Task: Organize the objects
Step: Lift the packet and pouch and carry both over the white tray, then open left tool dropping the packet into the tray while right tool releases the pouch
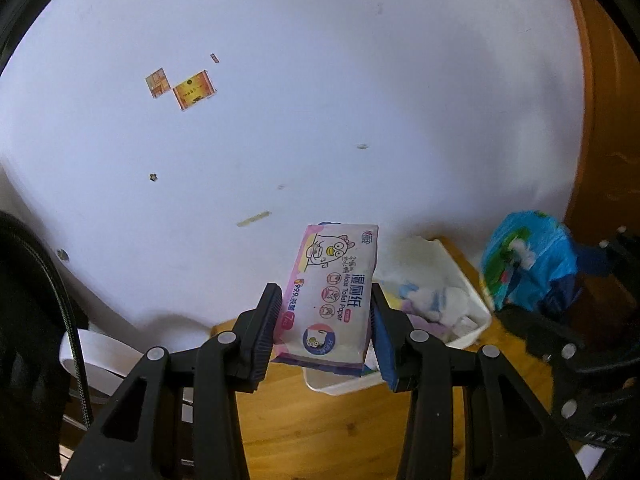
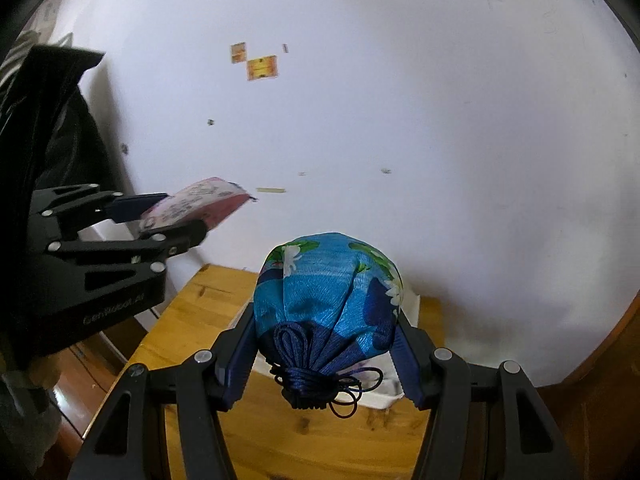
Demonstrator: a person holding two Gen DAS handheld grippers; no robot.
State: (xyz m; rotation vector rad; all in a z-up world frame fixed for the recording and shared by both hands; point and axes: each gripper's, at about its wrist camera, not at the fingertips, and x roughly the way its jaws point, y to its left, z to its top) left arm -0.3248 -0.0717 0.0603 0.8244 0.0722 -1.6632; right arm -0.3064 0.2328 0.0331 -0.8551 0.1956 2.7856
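Both tongs are carrying: the left tongs (image 1: 324, 320) pinch a wet-wipes pack (image 1: 334, 292), the right tongs (image 2: 326, 336) clamp a blue drawstring pouch (image 2: 328, 300), both aloft above the white bin (image 1: 470, 300) at five o'clock. Next, probably lowering each into place.

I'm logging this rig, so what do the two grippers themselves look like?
Both the left gripper and the right gripper are matte black linkage frames with silver round rivets and dark blue ribbed fingers. The left one carries faint grey lettering on its side.
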